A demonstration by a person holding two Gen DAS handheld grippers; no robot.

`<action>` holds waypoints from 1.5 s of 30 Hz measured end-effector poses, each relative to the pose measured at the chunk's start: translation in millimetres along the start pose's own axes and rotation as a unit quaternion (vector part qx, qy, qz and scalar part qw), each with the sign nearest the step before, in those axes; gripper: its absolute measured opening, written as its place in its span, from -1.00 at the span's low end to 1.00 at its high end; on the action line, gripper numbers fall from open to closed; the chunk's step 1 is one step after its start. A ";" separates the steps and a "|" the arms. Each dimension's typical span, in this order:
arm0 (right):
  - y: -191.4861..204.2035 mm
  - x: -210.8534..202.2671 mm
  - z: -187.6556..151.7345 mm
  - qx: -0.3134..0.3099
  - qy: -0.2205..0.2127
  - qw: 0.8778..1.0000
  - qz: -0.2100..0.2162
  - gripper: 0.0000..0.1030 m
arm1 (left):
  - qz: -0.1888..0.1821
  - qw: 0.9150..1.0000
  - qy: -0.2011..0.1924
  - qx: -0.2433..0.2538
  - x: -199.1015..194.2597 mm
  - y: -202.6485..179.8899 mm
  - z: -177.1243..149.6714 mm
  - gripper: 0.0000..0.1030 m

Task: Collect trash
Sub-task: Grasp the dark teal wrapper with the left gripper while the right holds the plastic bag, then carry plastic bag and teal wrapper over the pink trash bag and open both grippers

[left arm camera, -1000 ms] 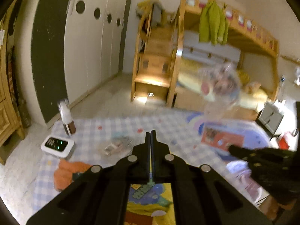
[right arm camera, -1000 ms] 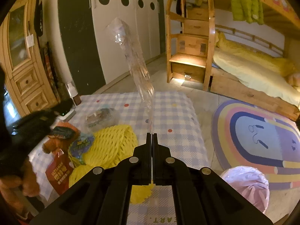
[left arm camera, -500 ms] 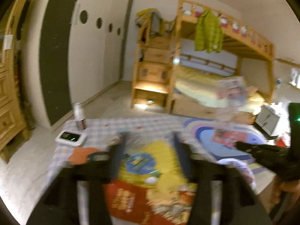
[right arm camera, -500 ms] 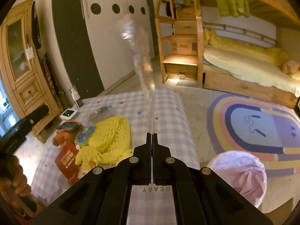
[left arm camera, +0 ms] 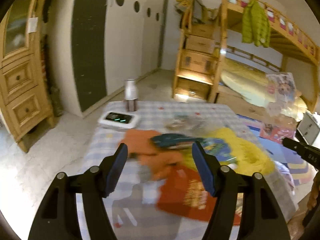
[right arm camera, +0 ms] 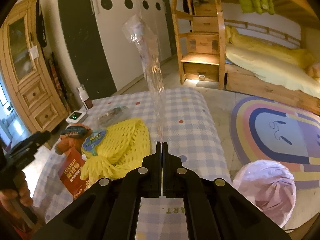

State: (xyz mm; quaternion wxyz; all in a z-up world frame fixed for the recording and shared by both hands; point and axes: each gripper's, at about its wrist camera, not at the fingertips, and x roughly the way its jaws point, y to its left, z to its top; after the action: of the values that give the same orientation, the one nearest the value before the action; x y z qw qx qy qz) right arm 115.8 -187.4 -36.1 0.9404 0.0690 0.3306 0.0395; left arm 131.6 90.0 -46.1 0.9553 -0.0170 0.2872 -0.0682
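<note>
My right gripper (right arm camera: 162, 146) is shut on a clear plastic wrapper (right arm camera: 149, 60) that stands up from its tips above the checked table (right arm camera: 192, 120); the wrapper also shows in the left wrist view (left arm camera: 282, 92). My left gripper (left arm camera: 159, 156) is open and empty above the trash pile: a yellow foam net (right arm camera: 124, 140), a red ULTRAMAN packet (right arm camera: 73, 172), an orange toy (left arm camera: 140, 142), a dark blue wrapper (left arm camera: 174, 140) and a clear packet (right arm camera: 113, 114). A bin with a pink bag (right arm camera: 266, 188) stands on the floor at the right of the table.
A white device with green lights (left arm camera: 119, 119) and a small bottle (left arm camera: 130, 96) stand at the table's far left corner. A wooden cabinet (left arm camera: 20, 92) is on the left. A bunk bed with stairs (right arm camera: 240, 56) and a rainbow rug (right arm camera: 280, 132) lie beyond.
My left gripper has opened and swung left and down over the pile. My right gripper, still shut on the clear wrapper, has drawn back toward the near table edge by the bin.
</note>
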 end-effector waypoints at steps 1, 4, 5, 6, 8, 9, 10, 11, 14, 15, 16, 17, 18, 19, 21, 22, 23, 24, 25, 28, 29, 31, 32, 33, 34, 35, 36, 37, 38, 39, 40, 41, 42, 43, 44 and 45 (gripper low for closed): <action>0.8 0.9 -0.4 -0.001 0.000 1.000 0.000 -1.00 | 0.000 1.000 0.003 -0.002 0.1 3.8 -0.2 0.26; 5.1 2.7 0.0 -0.002 -0.001 1.000 -0.003 -1.00 | -0.001 1.000 0.018 0.004 7.8 6.3 -1.1 0.26; 6.1 3.3 0.2 -0.001 -0.001 1.000 -0.002 -1.00 | -0.004 1.000 0.024 0.007 12.4 4.3 -0.3 0.26; 7.9 3.8 0.3 -0.001 -0.001 1.000 -0.001 -1.00 | -0.012 0.999 0.028 0.007 16.9 0.2 1.1 0.26; 10.3 4.5 0.4 -0.003 -0.002 1.000 -0.002 -1.00 | -0.026 0.999 0.037 0.015 27.5 -8.6 4.5 0.26; 11.9 4.9 0.3 -0.004 0.000 1.000 -0.003 -1.00 | -0.028 0.999 0.039 0.023 31.0 -12.9 5.4 0.26; 13.0 5.3 0.4 -0.006 0.001 1.000 -0.003 -1.00 | -0.028 0.998 0.041 0.030 34.8 -17.3 6.6 0.26; 13.7 5.7 0.2 -0.007 0.002 1.000 -0.004 -1.00 | -0.031 0.998 0.043 0.034 38.8 -21.0 8.1 0.26; 14.0 6.9 0.5 -0.010 0.005 1.000 -0.007 -1.00 | -0.038 0.998 0.051 0.029 48.5 -24.9 11.8 0.16; 14.0 7.3 0.3 -0.011 0.007 1.000 -0.007 -1.00 | -0.040 0.997 0.056 0.024 52.4 -24.0 12.4 0.10; 14.3 8.1 0.1 -0.012 0.008 1.000 -0.008 -1.00 | -0.043 0.997 0.062 0.019 55.0 -23.3 12.8 -0.01; 14.4 8.6 0.1 -0.013 0.009 1.000 -0.008 -1.00 | -0.047 0.997 0.067 0.016 57.1 -22.8 12.7 -0.15; 14.4 8.9 -0.2 -0.014 0.010 1.000 -0.008 -1.00 | -0.049 0.996 0.071 0.014 58.5 -22.7 12.5 -0.26; 14.6 9.3 -0.5 -0.015 0.010 1.000 -0.008 -1.00 | -0.051 0.996 0.074 0.013 59.7 -22.1 12.4 -0.47; 14.3 9.2 -0.5 -0.014 0.010 1.000 -0.008 -1.00 | -0.057 0.995 0.078 0.006 59.6 -21.1 10.7 -0.67; 14.4 9.3 -0.5 -0.014 0.010 1.000 -0.008 -1.00 | -0.058 0.995 0.079 0.006 58.7 -21.2 10.2 -0.79; 14.4 9.3 -0.5 -0.013 0.010 1.000 -0.007 -1.00 | -0.058 0.995 0.078 0.009 57.2 -22.4 9.2 -0.85; 14.1 9.1 -0.9 -0.012 0.010 1.000 -0.006 -1.00 | -0.057 0.996 0.074 0.012 55.0 -23.9 8.2 -0.88; 14.3 9.0 -1.2 -0.011 0.009 1.000 -0.004 -1.00 | -0.057 0.996 0.070 0.015 52.9 -25.0 7.8 -0.89; 13.6 7.0 -0.5 -0.008 0.006 1.000 -0.002 -1.00 | -0.057 0.997 0.051 0.014 41.5 -25.9 7.7 -0.91; 13.4 5.6 -0.3 -0.008 0.004 1.000 -0.001 -1.00 | -0.058 0.997 0.040 0.012 34.9 -25.6 8.2 -0.91; 10.6 0.0 1.8 -0.002 0.001 1.000 0.006 -1.00 | -0.055 0.998 0.018 0.013 19.2 -28.8 10.3 -0.92; 8.4 -3.7 3.1 0.001 -0.002 1.000 0.008 -1.00 | -0.056 0.998 0.005 0.015 9.8 -33.0 11.9 -0.92; 5.6 -9.5 4.9 0.003 -0.009 1.000 0.006 -1.00 | -0.056 0.998 -0.011 0.017 0.3 -38.2 14.1 -0.92; 1.4 -16.2 6.5 0.005 -0.016 1.000 0.002 -1.00 | -0.055 0.998 -0.024 0.020 -7.7 -44.3 16.9 -0.92; -2.0 -20.1 7.2 0.008 -0.020 1.000 0.000 -1.00 | -0.050 0.998 -0.032 0.021 -12.7 -48.5 18.7 -0.92; -8.4 -27.6 8.0 0.012 -0.026 1.000 -0.003 -1.00 | -0.048 0.998 -0.044 0.022 -19.3 -53.8 21.6 -0.92; -11.4 -31.1 7.7 0.013 -0.028 0.999 -0.007 -1.00 | -0.046 0.997 -0.051 0.021 -23.5 -56.7 24.2 -0.92; -14.8 -35.1 7.4 0.013 -0.031 0.999 -0.010 -1.00 | -0.040 0.997 -0.062 0.019 -29.5 -60.8 27.0 -0.92; -21.0 -41.8 5.7 0.016 -0.035 0.999 -0.015 -1.00 | -0.036 0.997 -0.071 0.020 -34.5 -64.6 29.3 -0.92; -23.9 -44.2 4.5 0.018 -0.035 0.999 -0.016 -1.00 | -0.036 0.996 -0.076 0.021 -37.6 -67.6 30.9 -0.92; -27.5 -46.7 3.1 0.020 -0.035 0.999 -0.018 -1.00 | -0.041 0.996 -0.076 0.024 -40.2 -72.0 32.5 -0.92; -30.5 -50.0 1.1 0.022 -0.034 0.999 -0.020 -1.00 | -0.048 0.996 -0.075 0.028 -42.6 -78.2 33.1 -0.92; -34.1 -53.2 -1.4 0.023 -0.033 0.999 -0.021 -1.00 | -0.054 0.995 -0.075 0.032 -44.6 -83.7 32.4 -0.92; -37.8 -56.3 -4.5 0.025 -0.031 0.999 -0.022 -1.00 | -0.064 0.995 -0.073 0.037 -46.5 -91.8 31.4 -0.92; -41.1 -59.4 -7.1 0.026 -0.030 0.999 -0.024 -1.00 | -0.074 0.994 -0.071 0.039 -48.0 -100.3 29.5 -0.92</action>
State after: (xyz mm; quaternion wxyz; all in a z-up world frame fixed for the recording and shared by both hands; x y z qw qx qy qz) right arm 66.3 -234.4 -11.3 0.9485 0.0868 0.3047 0.0062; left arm 96.1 -2.7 11.9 0.9654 -0.0055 0.2140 -0.1490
